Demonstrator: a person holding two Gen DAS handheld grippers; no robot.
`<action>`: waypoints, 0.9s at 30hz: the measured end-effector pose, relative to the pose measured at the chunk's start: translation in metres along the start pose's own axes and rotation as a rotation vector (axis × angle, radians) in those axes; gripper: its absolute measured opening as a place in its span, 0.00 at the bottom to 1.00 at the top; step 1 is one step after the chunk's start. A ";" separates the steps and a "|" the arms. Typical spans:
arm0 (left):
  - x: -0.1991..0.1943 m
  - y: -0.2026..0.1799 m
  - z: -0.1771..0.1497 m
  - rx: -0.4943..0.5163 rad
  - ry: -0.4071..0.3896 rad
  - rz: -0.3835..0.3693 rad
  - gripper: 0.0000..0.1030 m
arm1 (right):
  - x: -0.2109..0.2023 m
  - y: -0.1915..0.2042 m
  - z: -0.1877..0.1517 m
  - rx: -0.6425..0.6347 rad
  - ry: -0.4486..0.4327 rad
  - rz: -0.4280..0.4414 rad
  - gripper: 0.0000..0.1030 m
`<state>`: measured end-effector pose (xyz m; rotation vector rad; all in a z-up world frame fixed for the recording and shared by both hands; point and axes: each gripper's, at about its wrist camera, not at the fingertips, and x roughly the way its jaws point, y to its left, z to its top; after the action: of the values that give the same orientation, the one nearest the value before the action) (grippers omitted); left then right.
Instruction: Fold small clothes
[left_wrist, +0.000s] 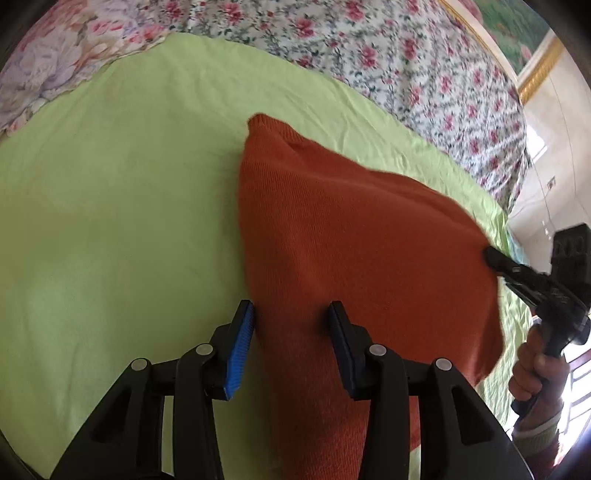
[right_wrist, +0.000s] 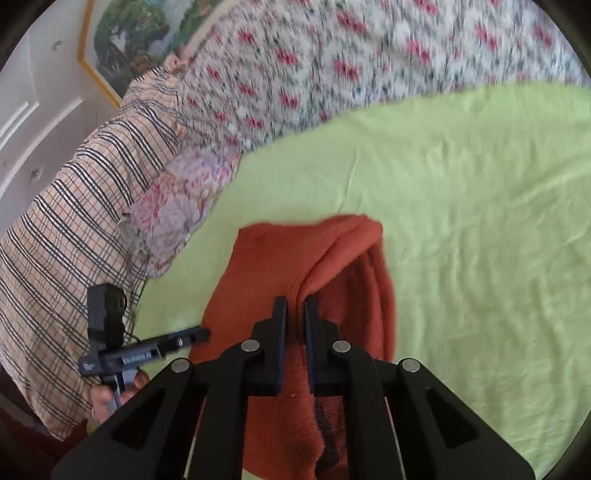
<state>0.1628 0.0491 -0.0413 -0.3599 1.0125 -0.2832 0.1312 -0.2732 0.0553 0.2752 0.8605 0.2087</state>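
**Spotter:** Where's the garment sitting?

**Me:** The orange knit garment (left_wrist: 332, 236) lies on the green sheet (left_wrist: 110, 221) that covers the bed, and I'll place everything else from the knit. The floral bedspread (left_wrist: 369, 48) is beyond it, past the sheet's far edge. A plaid pillow (right_wrist: 74, 221) lies off to one side of it, seen from my right wrist camera.

**Spotter:** What are your right fingers doing?

**Me:** My right gripper (right_wrist: 295, 301) is clenched on a bunched ridge of the knit. The cloth rises from the sheet into a peak between the fingers (right_wrist: 279, 317), so that edge is lifted while the rest drapes down.

**Spotter:** And the left?

**Me:** My left gripper (left_wrist: 291, 314) is released. The blue-padded fingers (left_wrist: 240, 343) stand apart over the near edge of the knit, one just outside the fabric and one over it. Cloth lies between them, but the pads aren't pressing on it.

**Spotter:** Can you see each tool from the other camera?

**Me:** Yes. From the left camera the right tool's tip meets the knit's edge, with a hand (left_wrist: 535, 365) on its handle.
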 end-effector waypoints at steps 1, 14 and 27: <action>0.001 -0.002 -0.003 0.009 0.002 0.009 0.42 | 0.008 -0.008 -0.004 0.006 0.031 -0.032 0.09; 0.017 0.009 -0.018 -0.035 0.047 0.014 0.58 | 0.057 -0.050 -0.043 0.063 0.133 -0.170 0.09; 0.019 0.005 0.013 -0.029 0.053 0.012 0.56 | 0.009 -0.024 -0.042 0.096 0.031 -0.110 0.14</action>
<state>0.1843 0.0479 -0.0518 -0.3744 1.0714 -0.2682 0.1066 -0.2863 0.0149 0.3141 0.9147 0.0688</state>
